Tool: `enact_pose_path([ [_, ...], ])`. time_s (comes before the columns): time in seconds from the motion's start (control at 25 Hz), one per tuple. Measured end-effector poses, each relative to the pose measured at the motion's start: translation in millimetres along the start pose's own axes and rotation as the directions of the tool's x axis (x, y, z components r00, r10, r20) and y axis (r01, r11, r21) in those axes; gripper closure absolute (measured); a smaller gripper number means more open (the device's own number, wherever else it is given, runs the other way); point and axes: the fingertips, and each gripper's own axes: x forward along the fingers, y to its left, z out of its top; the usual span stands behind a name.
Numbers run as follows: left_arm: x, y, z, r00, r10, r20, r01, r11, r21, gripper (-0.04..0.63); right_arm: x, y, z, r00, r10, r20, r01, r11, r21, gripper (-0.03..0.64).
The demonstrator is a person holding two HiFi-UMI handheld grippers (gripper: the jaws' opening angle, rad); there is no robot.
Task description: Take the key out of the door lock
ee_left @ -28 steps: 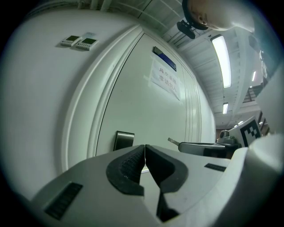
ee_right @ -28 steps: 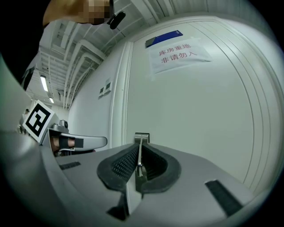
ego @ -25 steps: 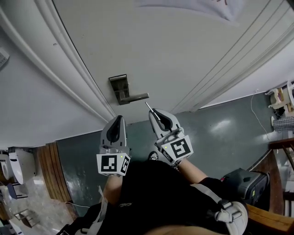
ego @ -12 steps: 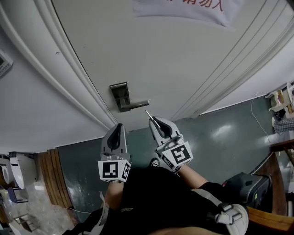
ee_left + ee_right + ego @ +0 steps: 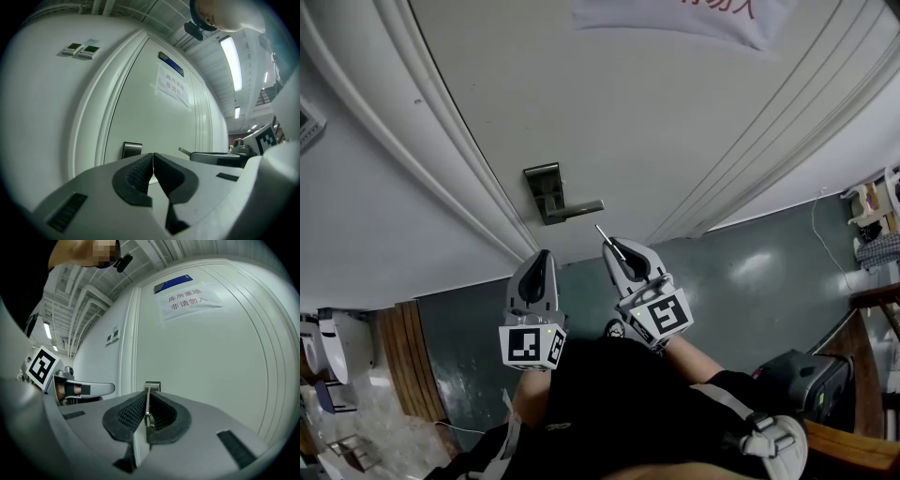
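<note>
Ahead of both grippers: door (image 5: 675,122), flat, blocks forward path. Lever handle (image 5: 579,207) juts from door, ahead of right gripper (image 5: 612,249); open air between handle and key (image 5: 606,236) tip. Door frame (image 5: 441,159) ridges ahead-left of left gripper (image 5: 536,259). Narrow gap between grippers. Right of right gripper: open room above floor (image 5: 741,281).

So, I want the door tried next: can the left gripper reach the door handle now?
Probably yes: nothing stands between the left gripper and the door handle just ahead. Its jaws are together and empty, so they must open first.
</note>
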Motion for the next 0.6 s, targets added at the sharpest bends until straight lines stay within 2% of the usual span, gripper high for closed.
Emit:
enact_pose_path([
  [0.6,-2.5,6.7,-1.5,1.000,0.008,0.003,-0.008,1.000,0.009,0.571,1.9,0.2,0.2,1.000,0.003,0.004,-0.004,1.000,0.028,0.586],
])
